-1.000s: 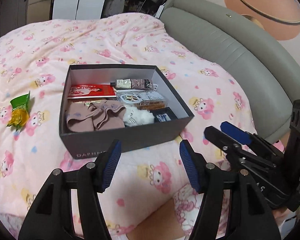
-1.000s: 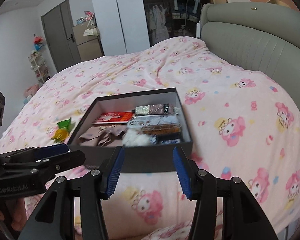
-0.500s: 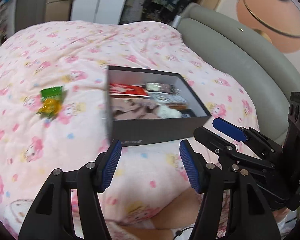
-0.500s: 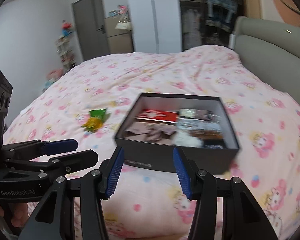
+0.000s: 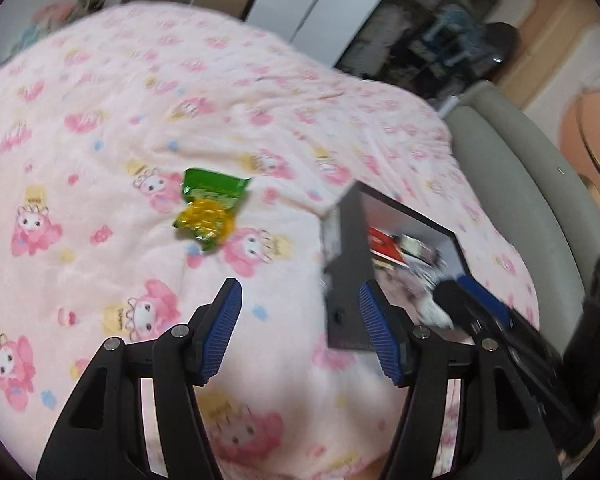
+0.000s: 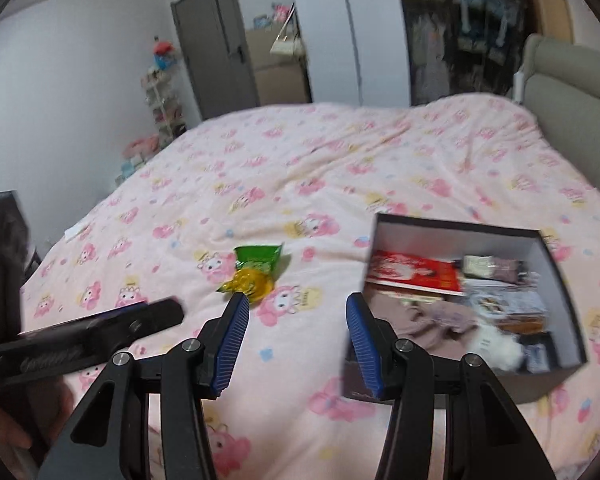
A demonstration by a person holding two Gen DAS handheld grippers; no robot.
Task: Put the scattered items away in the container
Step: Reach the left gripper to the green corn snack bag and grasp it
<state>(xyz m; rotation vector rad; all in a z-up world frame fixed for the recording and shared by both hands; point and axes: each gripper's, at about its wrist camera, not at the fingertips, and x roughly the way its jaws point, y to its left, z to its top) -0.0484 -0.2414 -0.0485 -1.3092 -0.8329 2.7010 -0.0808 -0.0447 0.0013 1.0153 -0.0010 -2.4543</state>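
both wrist views have swung leftward since a second ago: the dark box (image 6: pixel 540 380), centred between the fingers in both views then, now sits off to the right, and the green and yellow snack packet (image 5: pixel 210 210) has come from the left edge to just ahead of the jaws. nearest, the left gripper (image 5: pixel 300 330) hangs over the pink cartoon-print bedspread (image 5: pixel 100 140) with its two blue-padded fingers apart and nothing between them; the right gripper (image 6: pixel 296 344) is the same, jaws apart and empty. in the left wrist view the right gripper's dark body crosses the lower right and covers part of the box's near end; in the right wrist view the left gripper's body juts in from the lower left, with part of a hand (image 6: pixel 4 420) below it. nothing lies between either pair of fingers and the one packet, which rests flat on the bedspread, well apart from the box and to its left. the single box stands open on the bed, already holding a red printed card (image 6: pixel 412 272), a brownish cloth (image 6: pixel 432 320), a white fluffy thing (image 6: pixel 496 344) and several small packages too blurred to count. beyond, a grey padded headboard (image 6: pixel 572 92) borders the bed on the right, and at the far wall stand a grey door (image 6: pixel 212 48), white wardrobe panels (image 6: pixel 376 32) and one cluttered shelf (image 6: pixel 164 96).
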